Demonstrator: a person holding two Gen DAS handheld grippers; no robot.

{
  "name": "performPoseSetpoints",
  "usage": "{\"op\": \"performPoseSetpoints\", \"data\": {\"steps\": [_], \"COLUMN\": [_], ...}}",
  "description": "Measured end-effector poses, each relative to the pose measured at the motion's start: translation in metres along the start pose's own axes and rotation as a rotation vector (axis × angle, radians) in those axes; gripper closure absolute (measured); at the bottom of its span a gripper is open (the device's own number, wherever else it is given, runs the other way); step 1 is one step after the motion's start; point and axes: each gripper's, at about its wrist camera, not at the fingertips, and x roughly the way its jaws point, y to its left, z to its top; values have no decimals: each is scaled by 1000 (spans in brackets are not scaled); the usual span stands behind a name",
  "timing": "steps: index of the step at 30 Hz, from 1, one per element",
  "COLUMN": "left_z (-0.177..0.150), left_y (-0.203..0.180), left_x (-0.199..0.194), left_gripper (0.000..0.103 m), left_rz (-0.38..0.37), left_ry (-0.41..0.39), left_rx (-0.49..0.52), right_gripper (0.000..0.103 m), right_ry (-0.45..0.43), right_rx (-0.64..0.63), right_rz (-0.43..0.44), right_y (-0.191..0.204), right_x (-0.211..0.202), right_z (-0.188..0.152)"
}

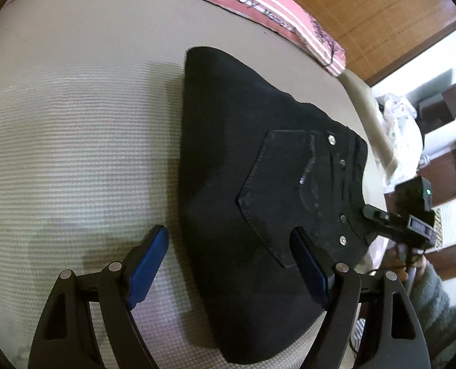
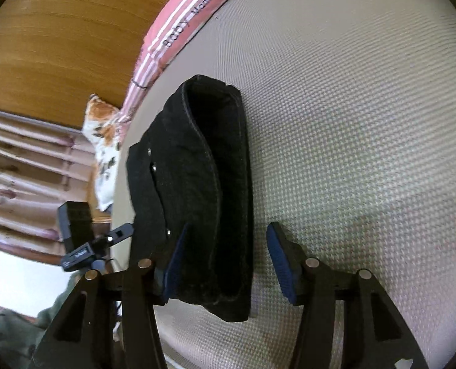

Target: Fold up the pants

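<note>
Nearly Done: Pants Down to a Compact Bundle

Already folded into a short, thick stack, judging by the layered edges: black pants (image 1: 258, 169) lying flat on the cream woven mattress cover (image 1: 74, 123). Little left, by the look of it: perhaps a final smoothing or squaring of edges, or simply backing both tools away.

Placed near the mattress cover's side edge, short of the pink striped bedding (image 1: 258, 3) along its far border. Back pocket (image 1: 283, 196) facing up, metal rivets and a button in a row beside it, waistband toward that side edge. Seen from the right wrist camera, pants (image 2: 203, 184) stacked in several layers, a rounded fold at the far end, a stitched seam running lengthwise, one corner hanging slightly proud at the near end.

Left gripper (image 1: 231, 267) hovering over the near part of the bundle, jaws spread wide, nothing pinched; one blue pad over bare cover, the other over the denim. Right gripper (image 2: 226, 261) likewise spread apart and empty, straddling the bundle's near end, contact with the cloth impossible to tell.

Dark, heavy denim, no loose legs trailing.
</note>
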Motion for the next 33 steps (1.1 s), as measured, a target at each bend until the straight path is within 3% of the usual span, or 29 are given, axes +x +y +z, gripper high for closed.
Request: {"op": "performPoseSetpoints", "data": {"steps": [9, 15, 17, 24, 33], "left_z": [13, 21, 22, 15, 15], "left_y": [-3, -3, -6, -29, -33], "left_x": [7, 12, 14, 22, 25], "left_gripper": [22, 22, 22, 34, 43], "left_rz": [-58, -73, -58, 128, 198], "left_ry": [4, -28, -34, -60, -85], "left_rx": [7, -13, -7, 104, 97], "right_gripper": [52, 52, 53, 60, 63], "right_ry": [23, 28, 19, -30, -39], "right_rx": [6, -30, -39, -74, -55], "right_rz": [95, 104, 99, 72, 26], "right_y": [4, 13, 15, 12, 19], "right_x": [23, 34, 36, 29, 33], "right_z": [21, 34, 34, 24, 26]}}
